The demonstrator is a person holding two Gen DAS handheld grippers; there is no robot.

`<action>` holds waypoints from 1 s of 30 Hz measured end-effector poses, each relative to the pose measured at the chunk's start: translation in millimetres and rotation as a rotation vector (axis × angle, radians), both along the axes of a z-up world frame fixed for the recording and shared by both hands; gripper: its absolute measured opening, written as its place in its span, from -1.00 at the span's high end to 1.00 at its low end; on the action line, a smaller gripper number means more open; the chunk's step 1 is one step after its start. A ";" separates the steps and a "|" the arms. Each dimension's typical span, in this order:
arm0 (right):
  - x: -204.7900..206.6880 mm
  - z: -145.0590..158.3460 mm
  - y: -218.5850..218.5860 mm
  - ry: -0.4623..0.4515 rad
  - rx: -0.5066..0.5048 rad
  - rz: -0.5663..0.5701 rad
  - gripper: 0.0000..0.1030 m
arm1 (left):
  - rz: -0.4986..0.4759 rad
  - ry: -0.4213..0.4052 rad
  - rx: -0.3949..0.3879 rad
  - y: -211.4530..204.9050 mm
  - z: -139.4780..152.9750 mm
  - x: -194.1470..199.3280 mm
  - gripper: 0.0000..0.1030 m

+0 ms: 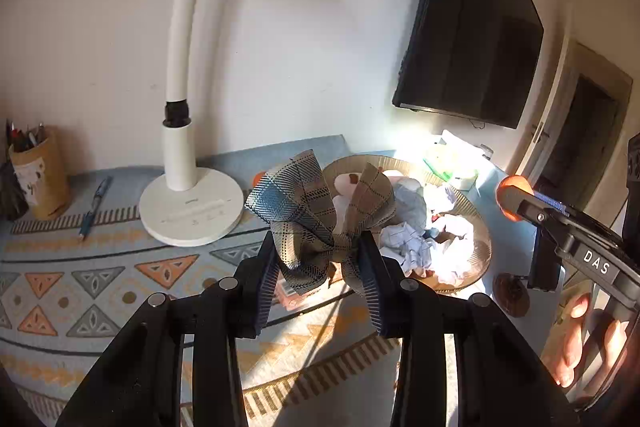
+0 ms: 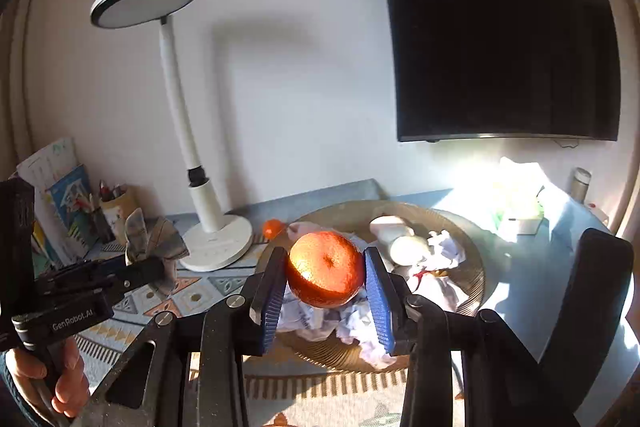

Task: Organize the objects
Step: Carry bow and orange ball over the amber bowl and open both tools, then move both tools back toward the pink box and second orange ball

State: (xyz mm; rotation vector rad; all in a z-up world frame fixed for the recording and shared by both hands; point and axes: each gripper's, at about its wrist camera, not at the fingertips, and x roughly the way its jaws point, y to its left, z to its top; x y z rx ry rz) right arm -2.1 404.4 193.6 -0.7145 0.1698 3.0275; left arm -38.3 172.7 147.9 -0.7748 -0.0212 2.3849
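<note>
Blue ribbed pads on the left gripper point(image 1: 318, 259) pinch the knot of a soft checked fabric bow in grey, blue and tan point(image 1: 320, 211), so its loops stick up free and do not get squashed. The bow hangs in the air above the patterned tablecloth point(image 1: 100, 279), just in front of the round woven tray point(image 1: 478, 223).

The right gripper point(image 2: 325, 287) squeezes a round shiny orange point(image 2: 325, 269) on both sides, which keeps it from rolling away. It is held up over the tray, above the crumpled white paper point(image 2: 316, 321).

I think both things are being lifted out of the messy tray to be sorted.

Farther back, a small orange fruit point(image 2: 273, 228) sits on the cloth beside the white desk lamp point(image 1: 191, 205). A tan cup of pens point(image 1: 38, 179) stands by the wall.
</note>
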 end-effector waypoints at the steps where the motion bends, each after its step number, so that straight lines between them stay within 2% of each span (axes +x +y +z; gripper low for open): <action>1: -7.1 4.4 16.3 0.001 -0.027 -0.050 0.28 | -0.021 0.007 -0.006 17.7 2.4 -7.1 0.31; 4: -30.3 4.2 54.1 -0.033 -0.112 -0.127 0.28 | -0.054 -0.014 -0.005 58.5 -2.2 -30.3 0.31; 8: -57.9 -10.7 67.8 -0.091 -0.113 -0.149 0.28 | -0.061 -0.044 -0.030 90.8 -21.7 -53.5 0.31; 10: -68.1 -20.9 70.2 -0.127 -0.115 -0.162 0.28 | -0.086 -0.053 -0.041 100.3 -29.4 -58.2 0.23; 11: -72.9 -26.1 71.9 -0.151 -0.133 -0.154 0.27 | -0.106 -0.065 -0.041 103.6 -32.3 -58.6 0.11; 13: -78.0 -35.8 74.5 -0.186 -0.176 -0.128 0.25 | -0.105 -0.090 -0.053 106.1 -36.2 -59.5 -0.67; 14: -78.5 -37.8 74.6 -0.190 -0.179 -0.123 0.23 | -0.101 -0.085 -0.043 103.5 -35.7 -57.4 -0.75; 18: -65.8 -37.2 68.7 -0.177 -0.144 -0.124 0.20 | -0.098 -0.084 -0.033 79.0 -29.6 -48.0 -0.76; 21: -48.0 -28.9 52.5 -0.146 -0.142 -0.075 0.20 | -0.060 -0.082 -0.008 39.3 -21.3 -37.2 -0.76; 22: -40.9 -26.0 43.4 -0.135 -0.138 -0.057 0.14 | -0.033 -0.078 0.004 22.2 -19.4 -31.7 -0.76; 25: -18.3 -19.7 7.0 -0.093 -0.134 0.037 -0.26 | 0.063 -0.080 0.057 -35.6 -18.9 -13.2 -0.76; 27: -4.3 -17.9 -22.3 -0.062 -0.126 0.103 -0.29 | 0.138 -0.091 0.082 -71.7 -21.9 -2.4 -0.76; 30: 7.4 -25.8 -69.1 -0.064 -0.092 0.204 -0.31 | 0.248 -0.117 0.071 -116.2 -38.8 11.7 -0.76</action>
